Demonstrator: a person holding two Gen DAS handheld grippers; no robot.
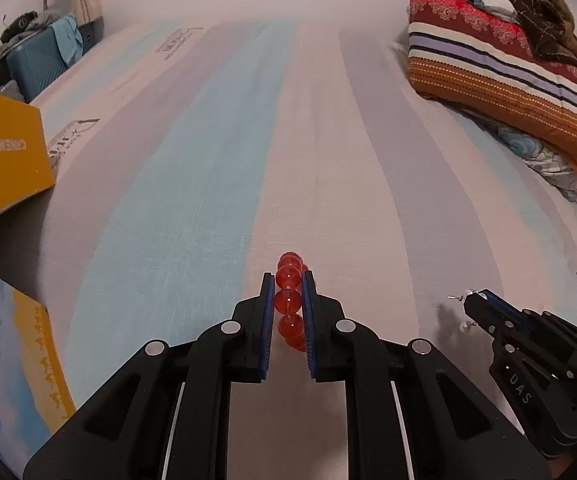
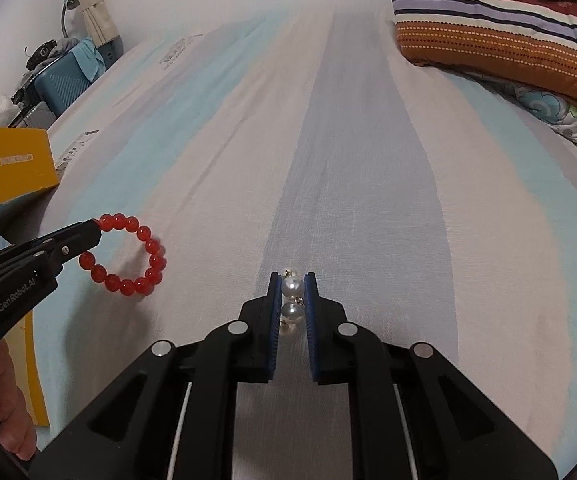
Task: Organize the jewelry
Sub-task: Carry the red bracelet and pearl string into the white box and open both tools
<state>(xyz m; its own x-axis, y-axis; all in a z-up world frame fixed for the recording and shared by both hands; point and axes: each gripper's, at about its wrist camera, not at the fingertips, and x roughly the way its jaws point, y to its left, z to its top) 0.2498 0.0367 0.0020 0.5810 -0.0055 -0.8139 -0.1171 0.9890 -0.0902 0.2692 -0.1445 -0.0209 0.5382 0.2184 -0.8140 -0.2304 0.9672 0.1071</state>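
Note:
My left gripper (image 1: 288,280) is shut on a red bead bracelet (image 1: 289,300), held edge-on just above the striped bed sheet. In the right wrist view the bracelet (image 2: 144,264) hangs as a ring from the left gripper (image 2: 92,232). My right gripper (image 2: 291,280) is shut on a pearl piece (image 2: 291,298) with small gold links, two pearls between the blue pads. In the left wrist view the right gripper (image 1: 478,298) sits at the lower right, with pearl parts (image 1: 464,326) showing beside it.
A yellow box (image 1: 4,156) stands open at the left, its lid (image 1: 20,364) by the left edge; it also shows in the right wrist view (image 2: 12,168). Striped pillows (image 1: 496,76) lie at the far right. A blue suitcase (image 1: 36,64) stands beyond the bed.

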